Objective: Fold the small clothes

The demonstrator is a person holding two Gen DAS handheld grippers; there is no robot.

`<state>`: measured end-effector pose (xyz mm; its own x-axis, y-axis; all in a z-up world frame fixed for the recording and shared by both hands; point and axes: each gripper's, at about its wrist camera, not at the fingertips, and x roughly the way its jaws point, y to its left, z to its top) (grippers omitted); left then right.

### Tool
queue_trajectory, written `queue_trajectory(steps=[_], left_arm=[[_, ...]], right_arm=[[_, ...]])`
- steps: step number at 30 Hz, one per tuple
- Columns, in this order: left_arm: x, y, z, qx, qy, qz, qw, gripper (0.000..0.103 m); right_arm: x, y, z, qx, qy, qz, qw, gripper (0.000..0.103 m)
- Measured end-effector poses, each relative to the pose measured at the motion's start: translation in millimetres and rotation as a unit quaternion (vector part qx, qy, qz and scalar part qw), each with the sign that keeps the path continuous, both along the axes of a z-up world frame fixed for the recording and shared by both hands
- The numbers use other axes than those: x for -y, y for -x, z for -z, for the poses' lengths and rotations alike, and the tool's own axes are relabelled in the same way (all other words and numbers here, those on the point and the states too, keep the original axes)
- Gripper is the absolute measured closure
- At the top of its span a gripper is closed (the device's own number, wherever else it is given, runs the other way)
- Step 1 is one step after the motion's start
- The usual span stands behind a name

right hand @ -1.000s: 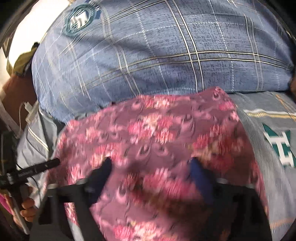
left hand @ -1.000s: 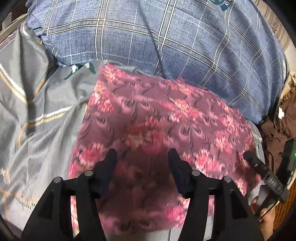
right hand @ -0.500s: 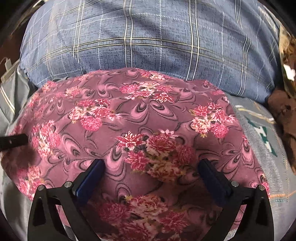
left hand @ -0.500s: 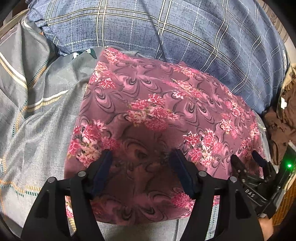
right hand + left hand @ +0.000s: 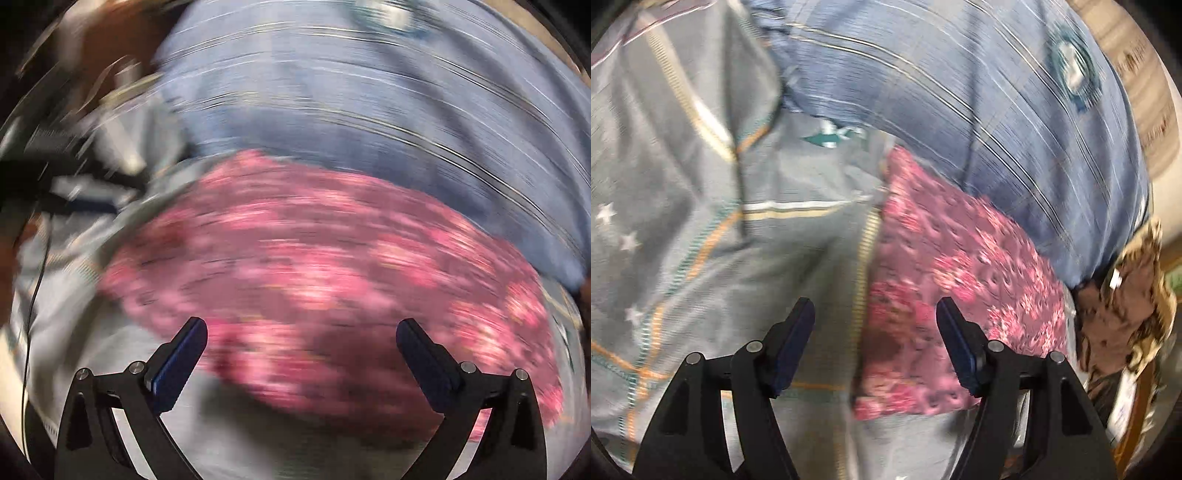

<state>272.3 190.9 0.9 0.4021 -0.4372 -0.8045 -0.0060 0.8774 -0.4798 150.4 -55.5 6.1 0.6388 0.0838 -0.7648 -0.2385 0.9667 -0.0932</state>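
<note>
A folded pink floral cloth (image 5: 945,295) lies flat on the grey bedsheet (image 5: 701,221), just below a blue plaid pillow (image 5: 997,110). My left gripper (image 5: 875,325) is open and empty above the cloth's left edge, half over the sheet. In the right wrist view, which is motion-blurred, the same cloth (image 5: 332,266) fills the middle. My right gripper (image 5: 301,343) is wide open and empty, held above the cloth's near edge.
The blue plaid pillow (image 5: 369,103) lies behind the cloth. A brown and tan heap of clothes (image 5: 1123,310) lies at the right edge of the bed. The left-hand gripper's dark body (image 5: 55,177) shows blurred at the far left of the right wrist view.
Both grippers have pulled back and up from the cloth. The left one has swung left, off the cloth's middle to its left edge. The cloth stays flat.
</note>
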Motion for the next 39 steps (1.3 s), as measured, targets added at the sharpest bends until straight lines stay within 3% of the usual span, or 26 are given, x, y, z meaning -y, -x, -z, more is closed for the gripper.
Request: queue_trajectory(steps=[6,9,13,15,16,17,18,19,24,28,31,34,36,38,39], left_arm=[[-21.8,-1.4,10.6,-0.019,0.013,-0.015,0.9996,0.035],[-21.3,-0.7,14.1,-0.024,0.014,-0.011,0.9995,0.035],[-18.1,-3.4,17.3,-0.031,0.016,-0.009,0.9993,0.035],[-18.6,-5.8,18.5,-0.037,0.024,-0.009,0.999,0.035],[-18.7,-7.2,18.6,-0.039,0.031,-0.008,0.9987,0.035],[-18.9,-9.5,18.6,-0.042,0.04,-0.007,0.9983,0.035],[-19.1,-12.5,18.5,-0.048,0.05,-0.006,0.9976,0.035],[-19.1,-16.2,17.7,-0.053,0.061,-0.005,0.9967,0.035],[-9.1,-34.1,12.0,-0.066,0.092,0.003,0.9936,0.035],[10.3,-50.2,20.8,-0.089,0.13,0.016,0.9873,0.035],[26.0,-59.6,31.9,-0.113,0.154,0.022,0.9814,0.035],[30.3,-61.7,37.3,-0.124,0.16,0.017,0.9791,0.035],[26.6,-60.2,36.6,-0.12,0.159,0.014,0.9798,0.035],[18.9,-58.1,34.4,-0.117,0.153,0.009,0.9811,0.035],[14.8,-57.3,33.8,-0.117,0.152,0.007,0.9814,0.035]], right_arm=[[-70.7,-5.8,18.8,0.007,0.076,-0.066,0.995,0.0],[-84.9,-14.0,30.1,-0.004,0.102,-0.084,0.991,0.001],[-88.9,-26.3,28.8,0.02,0.113,-0.075,0.991,0.004],[-90.5,-30.9,28.0,0.027,0.109,-0.076,0.991,0.015],[-91.0,-30.9,26.4,0.03,0.104,-0.077,0.991,0.029],[-90.3,-30.8,24.3,0.032,0.098,-0.08,0.991,0.053],[-89.5,-28.5,20.7,0.037,0.087,-0.086,0.992,0.068],[-88.3,-26.3,17.2,0.042,0.079,-0.086,0.992,0.09],[-64.5,-12.5,-8.4,0.087,0.018,-0.053,0.995,0.093],[-45.5,-7.2,-24.0,0.098,-0.033,-0.034,0.994,0.097],[-38.4,-10.0,-25.6,0.092,-0.046,-0.034,0.994,0.097],[-40.5,-17.8,-13.0,0.04,-0.064,-0.062,0.995,0.093],[-44.2,-19.8,-3.2,0.02,-0.055,-0.072,0.996,0.081],[-49.5,-18.8,4.6,0.012,-0.041,-0.077,0.996,0.042],[-52.8,-17.5,7.2,0.013,-0.035,-0.078,0.996,0.038]])
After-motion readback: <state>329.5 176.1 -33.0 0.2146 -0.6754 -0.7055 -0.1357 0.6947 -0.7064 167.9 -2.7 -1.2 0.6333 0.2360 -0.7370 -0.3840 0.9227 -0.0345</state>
